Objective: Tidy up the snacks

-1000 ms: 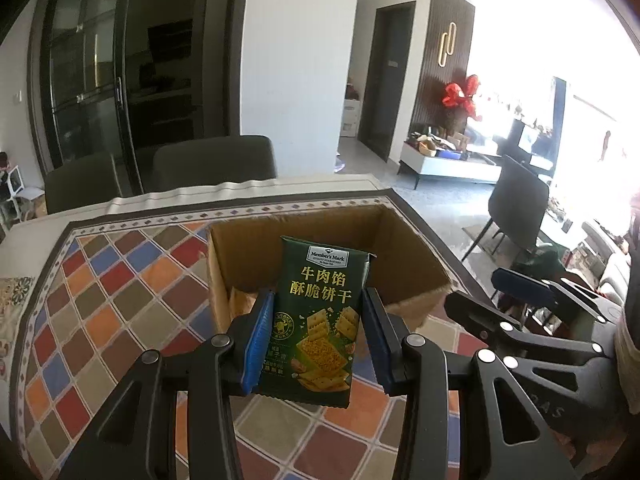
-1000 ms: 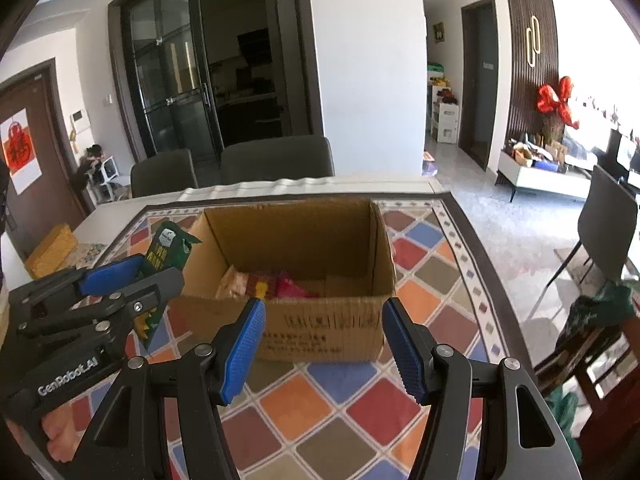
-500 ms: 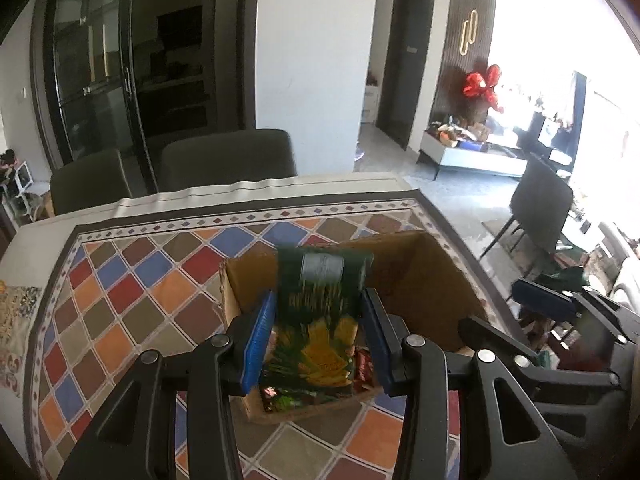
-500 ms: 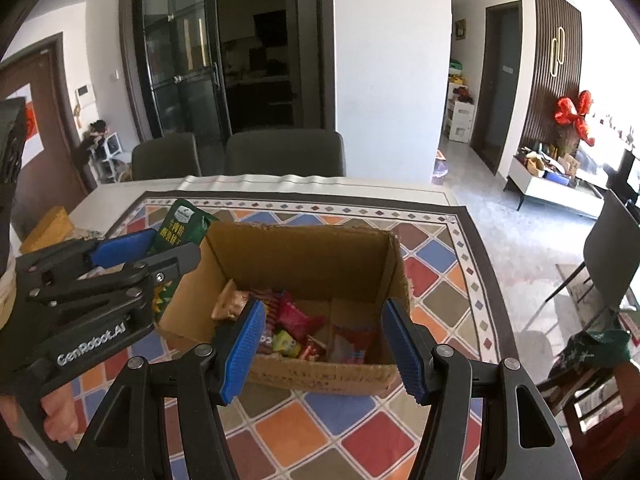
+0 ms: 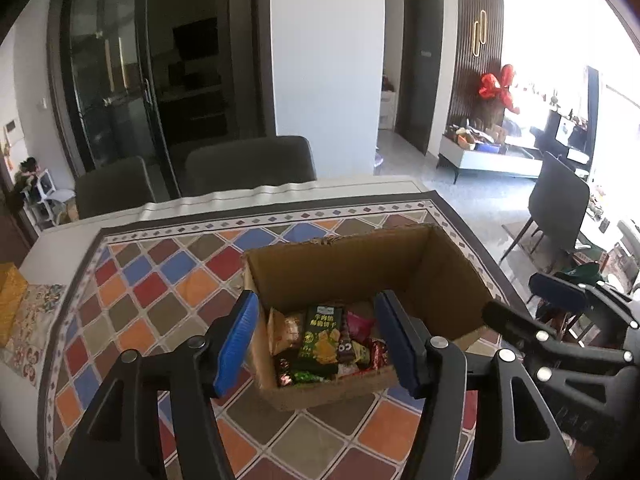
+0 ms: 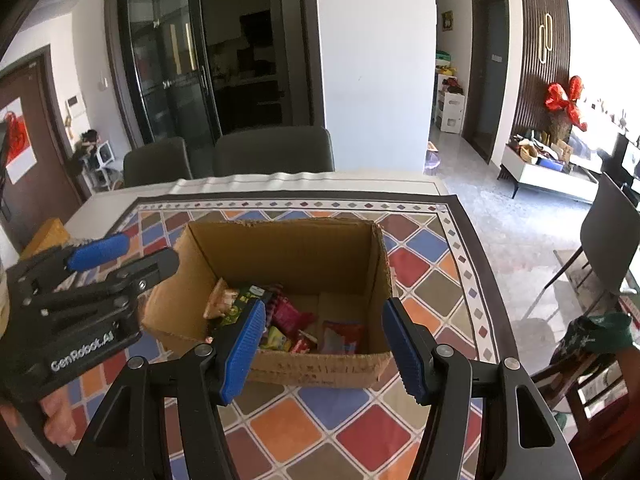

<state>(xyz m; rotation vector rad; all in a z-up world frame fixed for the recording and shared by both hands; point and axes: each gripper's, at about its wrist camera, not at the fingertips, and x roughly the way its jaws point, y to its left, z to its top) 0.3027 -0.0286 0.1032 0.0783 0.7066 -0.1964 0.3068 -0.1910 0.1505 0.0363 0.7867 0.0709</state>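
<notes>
two blue-padded black grippers hover over an open brown cardboard box [image 5: 360, 264] on a table spread with a multicoloured diamond-patterned cloth [image 5: 152, 288]. the left gripper [image 5: 316, 340] is spreading its jaws, nothing pinched between them, and the dark green cracker packet [image 5: 322, 338] lies among the loose snack wrappers [image 6: 296, 320] at the box's left end. best practice here, by the look of it: lift straight clear before reaching for more. the right gripper [image 6: 324, 344] hangs half open and empty above the near wall. grey chairs [image 6: 272, 152] stand behind; a yellow-brown package [image 6: 46, 234] sits at the table's left edge, nothing blocking the box.
</notes>
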